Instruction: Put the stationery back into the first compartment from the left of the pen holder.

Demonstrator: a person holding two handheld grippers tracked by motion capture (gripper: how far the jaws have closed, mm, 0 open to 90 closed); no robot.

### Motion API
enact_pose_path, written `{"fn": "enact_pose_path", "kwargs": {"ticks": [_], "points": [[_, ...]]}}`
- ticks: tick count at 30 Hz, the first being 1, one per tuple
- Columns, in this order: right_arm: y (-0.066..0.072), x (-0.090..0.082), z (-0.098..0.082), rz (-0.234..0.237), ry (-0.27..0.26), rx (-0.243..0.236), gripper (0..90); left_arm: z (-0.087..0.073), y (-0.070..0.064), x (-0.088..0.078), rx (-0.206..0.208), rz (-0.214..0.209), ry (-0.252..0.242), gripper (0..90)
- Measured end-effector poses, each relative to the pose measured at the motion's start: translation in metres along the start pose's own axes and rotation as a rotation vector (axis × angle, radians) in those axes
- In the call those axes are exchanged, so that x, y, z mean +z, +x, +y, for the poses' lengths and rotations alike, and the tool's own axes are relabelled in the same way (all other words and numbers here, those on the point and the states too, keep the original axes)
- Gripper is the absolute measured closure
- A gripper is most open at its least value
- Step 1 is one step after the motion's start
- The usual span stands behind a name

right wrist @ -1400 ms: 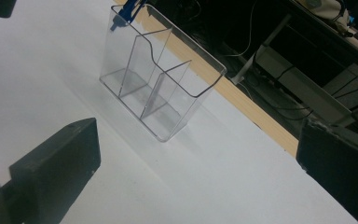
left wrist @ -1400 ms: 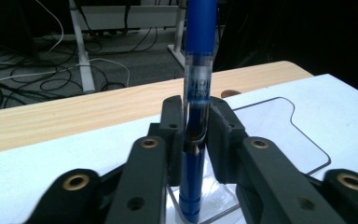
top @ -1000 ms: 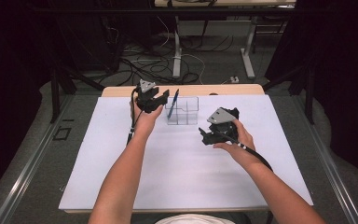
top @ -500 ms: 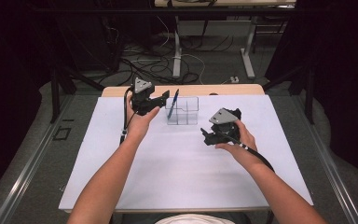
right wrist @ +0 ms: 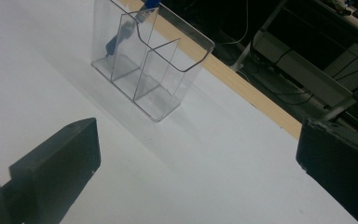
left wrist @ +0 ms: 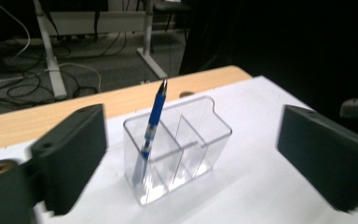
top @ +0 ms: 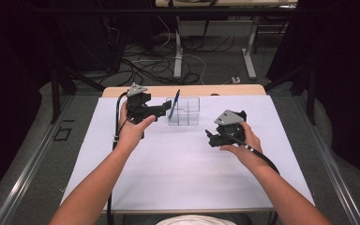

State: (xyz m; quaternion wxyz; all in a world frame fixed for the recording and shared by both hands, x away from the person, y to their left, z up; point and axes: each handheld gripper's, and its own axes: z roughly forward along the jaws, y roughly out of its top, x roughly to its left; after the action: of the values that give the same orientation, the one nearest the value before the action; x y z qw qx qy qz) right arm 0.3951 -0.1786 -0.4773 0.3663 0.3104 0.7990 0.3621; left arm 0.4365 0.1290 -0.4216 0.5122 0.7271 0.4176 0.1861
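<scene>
Left gripper point(top: 163, 110): we held it at the left of the high view, raised above the white table cover point(top: 178, 164), its tips aimed toward the organizer. Its jaws had just been opening and stood wide apart; in the left gripper view we saw nothing clamped between them, only the organizer farther off in the gap.

Pen point(left wrist: 152, 127): we found the blue pen standing tilted in the end compartment nearest the left gripper, tip down on the floor of that compartment, cap end rising above the rim. No pad touched it.

Organizer point(top: 190, 111): we noted a clear plastic box with inner dividers, upright on the cover near the far wooden edge point(top: 215, 90) of the table, between the two grippers. Its other compartments held nothing that we could see.

Right gripper point(top: 211, 138): we held it at the right of the high view, low over the cover, apart from the organizer. In the right gripper view its jaws stood apart with bare cover between them.

Right hand point(top: 243, 143): we kept it wrapped around the gripper body, cable trailing back along the forearm.
</scene>
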Motion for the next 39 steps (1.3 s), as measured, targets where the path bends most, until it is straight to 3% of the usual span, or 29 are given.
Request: {"fn": "enact_pose_path", "kwargs": {"ticks": [5,16,25,32,39], "points": [[-0.006,-0.003,-0.004,0.020,0.008,0.046,0.0,-0.011,0.000,-0.014,0.018,0.002,0.012,0.1],[-0.031,-0.011,-0.026,0.086,0.051,0.279,0.0,-0.045,0.014,-0.048,-0.005,0.029,0.012,0.1],[-0.050,-0.016,-0.055,0.064,0.102,0.412,0.0,-0.079,0.036,-0.066,-0.062,0.079,0.030,0.1],[-0.057,-0.017,-0.071,0.025,0.128,0.478,0.0,-0.099,0.051,-0.071,-0.094,0.115,0.044,0.1],[-0.058,-0.014,-0.082,0.007,0.134,0.499,0.0,-0.115,0.065,-0.074,-0.154,0.160,0.057,0.1]]}}
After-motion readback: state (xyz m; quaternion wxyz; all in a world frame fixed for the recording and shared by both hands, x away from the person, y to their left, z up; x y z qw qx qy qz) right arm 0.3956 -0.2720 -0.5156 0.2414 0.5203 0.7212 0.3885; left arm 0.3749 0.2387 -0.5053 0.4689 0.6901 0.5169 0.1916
